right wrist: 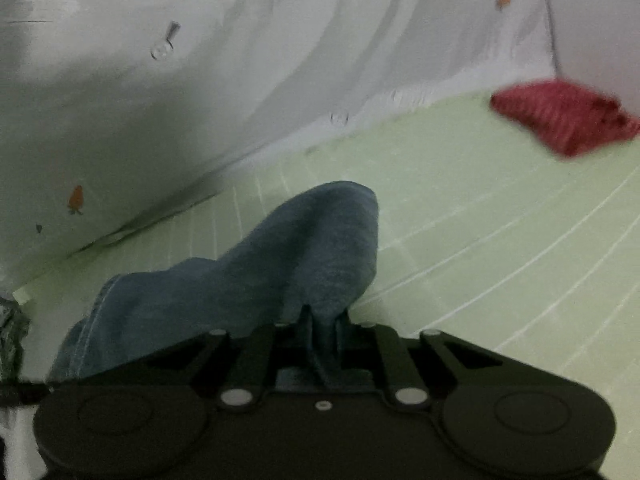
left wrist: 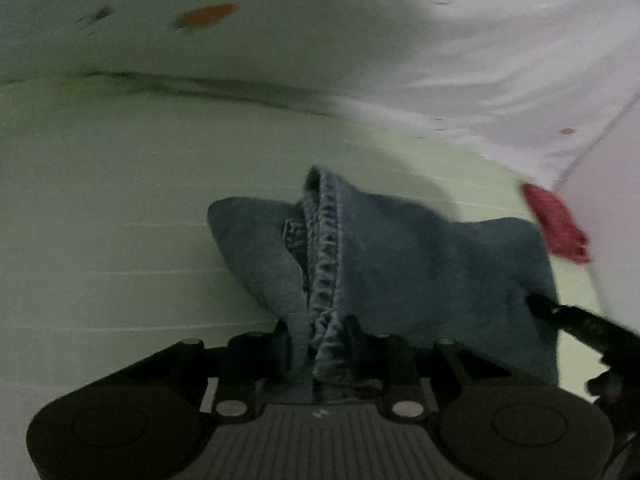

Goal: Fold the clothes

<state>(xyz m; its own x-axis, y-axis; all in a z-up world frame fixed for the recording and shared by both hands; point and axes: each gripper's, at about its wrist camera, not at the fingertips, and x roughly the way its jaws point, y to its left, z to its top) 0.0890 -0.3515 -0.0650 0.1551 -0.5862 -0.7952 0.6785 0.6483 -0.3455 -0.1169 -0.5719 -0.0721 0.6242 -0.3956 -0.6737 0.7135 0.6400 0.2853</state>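
Pinching the blue denim garment [left wrist: 400, 248] at its stitched seam, the left gripper [left wrist: 318, 344] has its fingers closed on bunched cloth; the right gripper [right wrist: 324, 324] clamps another fold, above the pale green gridded surface [right wrist: 500, 240] near a red knitted cloth [right wrist: 568, 120].

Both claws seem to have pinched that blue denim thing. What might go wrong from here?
The left gripper holds the denim garment only at a bunched, thick seam, so it could slip out as the cloth is lifted. The right gripper pinches just a narrow fold, which might pull free too. The cloth hangs crumpled between them, so the fold may come out uneven. A red cloth lies close by on the green mat and could get dragged along.
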